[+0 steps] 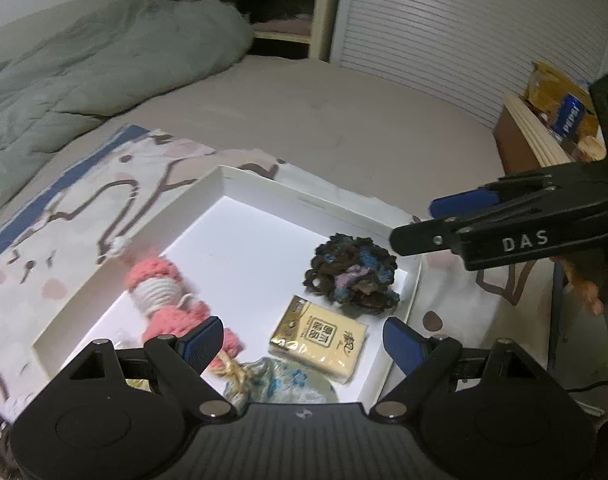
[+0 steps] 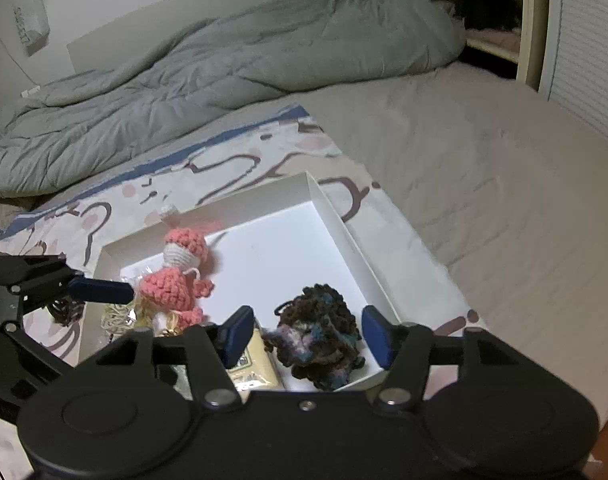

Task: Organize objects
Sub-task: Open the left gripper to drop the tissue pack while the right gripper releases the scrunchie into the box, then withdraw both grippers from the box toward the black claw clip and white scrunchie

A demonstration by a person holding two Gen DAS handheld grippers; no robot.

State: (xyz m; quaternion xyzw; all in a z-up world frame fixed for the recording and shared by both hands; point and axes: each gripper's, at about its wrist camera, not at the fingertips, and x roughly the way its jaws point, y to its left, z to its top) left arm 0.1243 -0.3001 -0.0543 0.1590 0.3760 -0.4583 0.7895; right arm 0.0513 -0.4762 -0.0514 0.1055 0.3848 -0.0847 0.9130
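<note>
A white shallow box [image 1: 264, 188] [image 2: 335, 216] lies on a patterned cloth on the bed. In it are a pink crochet doll [image 1: 164, 300] [image 2: 180, 276], a dark crochet bundle [image 1: 351, 276] [image 2: 315, 340], a yellow tissue pack [image 1: 319, 340] [image 2: 256, 364] and a light blue floral pouch [image 1: 280, 380]. My left gripper [image 1: 304, 340] is open and empty, just above the box's near end. My right gripper [image 2: 304, 336] is open and empty above the dark bundle; it also shows in the left wrist view [image 1: 419, 224] over the box's right rim.
A grey duvet [image 1: 84, 64] [image 2: 224, 64] is heaped at the bed's far side. A shelf with a Pepsi can [image 1: 569, 116] and snack bags stands at the right. The patterned cloth [image 1: 84, 208] [image 2: 224, 160] lies under the box. Plain sheet [image 2: 483, 160] spreads to the right.
</note>
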